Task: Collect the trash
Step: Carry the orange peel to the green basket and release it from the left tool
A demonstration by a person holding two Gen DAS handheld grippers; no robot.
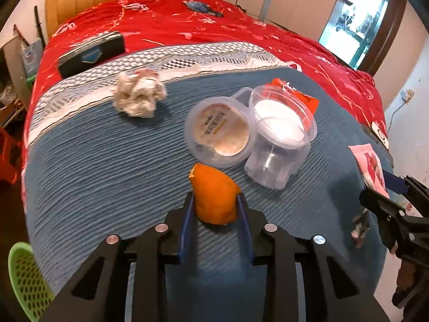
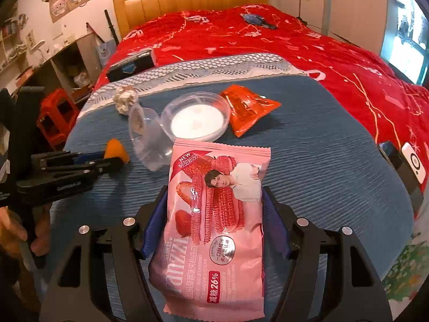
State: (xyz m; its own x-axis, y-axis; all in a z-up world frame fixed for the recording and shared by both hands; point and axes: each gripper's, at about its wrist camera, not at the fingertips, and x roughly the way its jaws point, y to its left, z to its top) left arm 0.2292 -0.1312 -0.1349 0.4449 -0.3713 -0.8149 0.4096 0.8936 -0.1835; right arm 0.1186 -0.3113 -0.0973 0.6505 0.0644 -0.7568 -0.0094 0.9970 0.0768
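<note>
My left gripper [image 1: 215,200] is shut on an orange peel [image 1: 214,196], just above the blue blanket [image 1: 107,174]; the peel also shows in the right wrist view [image 2: 115,149]. My right gripper [image 2: 214,193] is shut on a pink cookie bag [image 2: 214,214], also seen in the left wrist view [image 1: 371,169]. On the blanket lie a crumpled paper ball [image 1: 139,95], a clear plastic cup [image 1: 278,134] with its hinged lid [image 1: 219,131] open, and an orange-red snack wrapper [image 2: 246,107].
A green mesh basket [image 1: 25,281] sits at the bed's lower left corner. A black box [image 1: 91,55] lies on the red bedspread [image 1: 214,26]. A phone [image 2: 413,165] lies at the right edge. A red stool [image 2: 56,115] stands left of the bed.
</note>
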